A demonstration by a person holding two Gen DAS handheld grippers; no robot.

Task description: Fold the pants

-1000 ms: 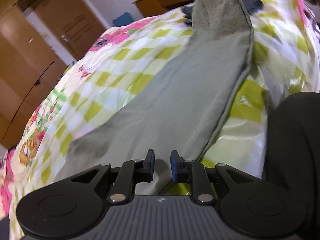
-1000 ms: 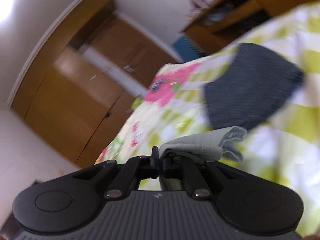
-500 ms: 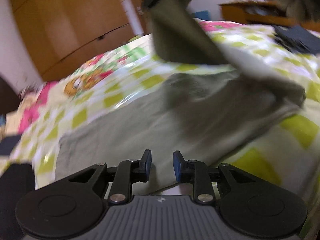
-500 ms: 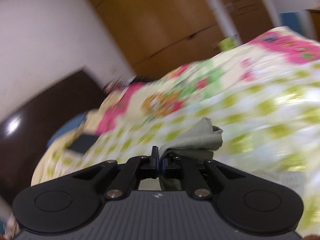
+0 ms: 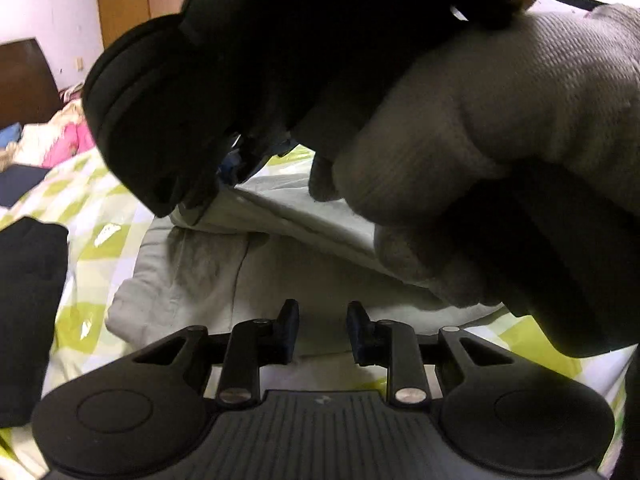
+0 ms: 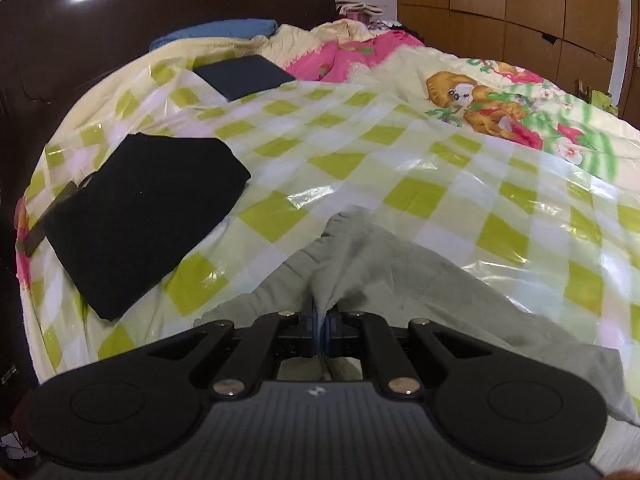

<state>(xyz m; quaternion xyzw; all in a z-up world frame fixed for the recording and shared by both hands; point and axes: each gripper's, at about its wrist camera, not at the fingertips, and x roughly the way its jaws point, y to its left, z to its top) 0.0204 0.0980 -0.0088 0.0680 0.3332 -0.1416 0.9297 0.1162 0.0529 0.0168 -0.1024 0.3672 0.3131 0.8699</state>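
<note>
Grey pants (image 5: 192, 280) lie on the checked bedspread (image 6: 360, 140), one end folded back over the rest. My right gripper (image 6: 320, 328) pinches a bunched fold of the pants (image 6: 400, 272); its jaws are opening slightly, with the fabric still between the pads. In the left wrist view, the right gripper (image 5: 230, 172) and the grey-gloved hand (image 5: 480, 120) holding it hang over the fold's upper layer. My left gripper (image 5: 323, 334) stands open just above the lower layer, with nothing between its fingers.
A folded black garment (image 6: 140, 216) lies left of the pants on the bed. A dark navy folded piece (image 6: 244, 76) and a blue pillow (image 6: 216, 34) sit near the dark headboard (image 6: 80, 40). Wooden wardrobes (image 6: 520, 20) stand at the right.
The right gripper has swung across the bed with the pants end, folding it over the rest, and now fills the top of the left wrist view. The left gripper rolled and its jaws widened a little.
</note>
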